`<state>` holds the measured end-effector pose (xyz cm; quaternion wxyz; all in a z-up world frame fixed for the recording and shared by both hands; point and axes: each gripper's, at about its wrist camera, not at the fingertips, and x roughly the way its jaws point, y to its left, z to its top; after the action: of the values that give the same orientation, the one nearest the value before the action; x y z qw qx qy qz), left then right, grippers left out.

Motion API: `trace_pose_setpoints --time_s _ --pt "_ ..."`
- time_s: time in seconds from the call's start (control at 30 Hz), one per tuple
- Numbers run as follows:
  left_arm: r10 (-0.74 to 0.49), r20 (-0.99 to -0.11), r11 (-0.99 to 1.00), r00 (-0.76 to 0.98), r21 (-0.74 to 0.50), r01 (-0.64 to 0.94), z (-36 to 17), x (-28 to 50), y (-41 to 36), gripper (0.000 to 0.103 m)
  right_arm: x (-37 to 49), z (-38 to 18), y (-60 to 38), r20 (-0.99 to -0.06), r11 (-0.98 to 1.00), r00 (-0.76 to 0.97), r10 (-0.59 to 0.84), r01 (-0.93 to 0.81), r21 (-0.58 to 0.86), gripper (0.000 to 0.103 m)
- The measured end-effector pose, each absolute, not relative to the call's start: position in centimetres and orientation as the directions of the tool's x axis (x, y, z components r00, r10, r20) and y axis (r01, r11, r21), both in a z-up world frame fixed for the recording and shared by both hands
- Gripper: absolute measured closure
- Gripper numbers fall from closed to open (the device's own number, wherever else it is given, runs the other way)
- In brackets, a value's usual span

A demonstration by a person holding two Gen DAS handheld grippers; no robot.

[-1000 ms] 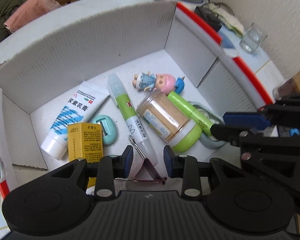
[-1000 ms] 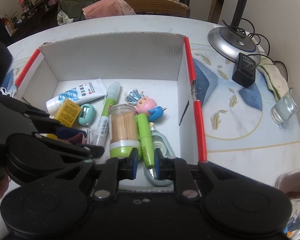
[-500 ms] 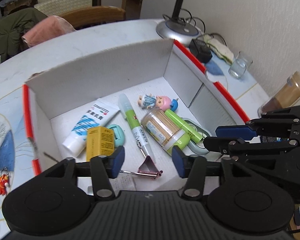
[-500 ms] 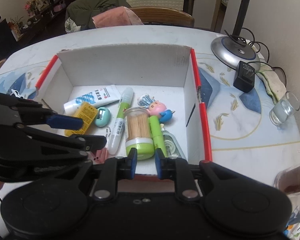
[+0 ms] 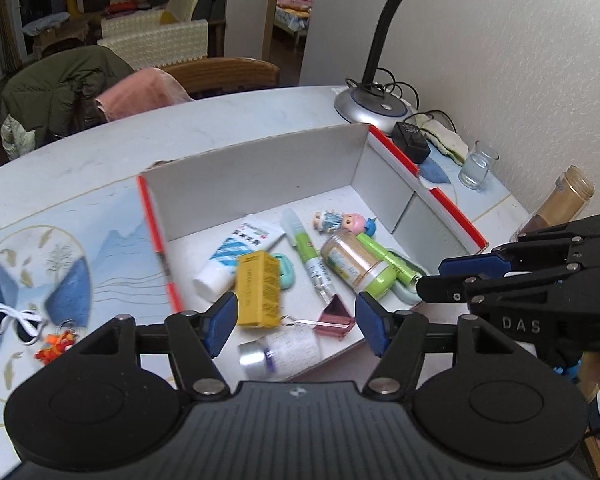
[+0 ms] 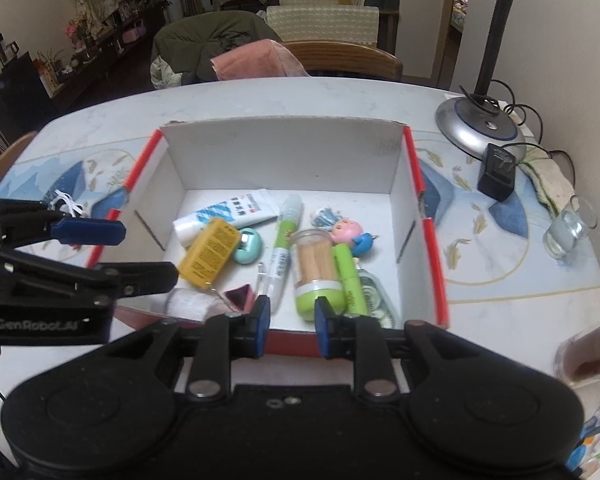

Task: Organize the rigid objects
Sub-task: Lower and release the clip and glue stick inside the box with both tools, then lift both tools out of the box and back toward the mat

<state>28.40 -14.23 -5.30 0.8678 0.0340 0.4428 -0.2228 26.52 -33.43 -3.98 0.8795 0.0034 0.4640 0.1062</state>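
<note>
Both tools are held raised above the near edge of the white cardboard box with red-trimmed side walls, which stands on the desk. The left tool is seen with its jaws spread wide and nothing between them. The right tool is seen with its jaws apart by a narrower gap, likewise empty.

The rigid objects are found gathered on the box floor: a white tube, a yellow carton lying partly over a teal oval item, a green-and-white pen, a toothpick jar with green lid on its side, a green marker just beside the jar, a small doll, a pink binder clip and a small white vial at the near wall. A tape roll appears to lie under the marker, though it is largely hidden.

Outside the box, a small orange keychain charm with a white cord is noted on the desk to the left; a glass and a lamp base stand to the right.

It is judged that a placement into the box has been completed and neither tool is engaged. The next move would call for a remaining loose item, probably the charm, to be approached by the left tool, its jaws being lowered around it before closure.
</note>
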Motion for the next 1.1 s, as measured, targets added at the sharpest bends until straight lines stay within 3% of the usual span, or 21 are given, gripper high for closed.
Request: trace_pose_setpoints --time_s 0.4,0.57,0.73,0.83,0.93,1.1 --pt "-0.281 -0.768 0.930 0.576 -0.068 0.362 -5.0 25.8 -5.8 0.039 25.1 -3.3 -28.4 -0.793 0.966 0.557 0.249 -0.200 0.163 0.076" --pt "-0.281 -0.752 0.938 0.597 -0.085 0.335 -4.6 25.3 -1.5 0.028 24.5 -2.6 -26.3 -0.769 0.962 0.581 0.267 -0.203 0.180 0.046" --pt "-0.266 -0.745 0.946 0.612 -0.079 0.315 -4.3 25.4 2.5 0.028 24.1 -2.2 -24.1 -0.764 0.962 0.587 0.267 -0.208 0.176 0.038" --pt "-0.256 -0.742 0.951 0.619 -0.077 0.300 -4.4 25.6 4.8 0.020 24.0 -2.1 -22.5 -0.764 0.961 0.587 0.269 -0.213 0.175 0.031" --pt "-0.239 -0.747 0.957 0.620 -0.072 0.282 -4.9 26.0 6.8 0.019 24.1 -2.2 -20.6 -0.766 0.961 0.584 0.268 -0.220 0.169 0.025" --pt "-0.236 -0.753 0.960 0.614 -0.082 0.268 -5.9 27.0 9.8 0.016 24.5 -2.6 -17.3 -0.776 0.955 0.566 0.280 -0.243 0.167 0.021"
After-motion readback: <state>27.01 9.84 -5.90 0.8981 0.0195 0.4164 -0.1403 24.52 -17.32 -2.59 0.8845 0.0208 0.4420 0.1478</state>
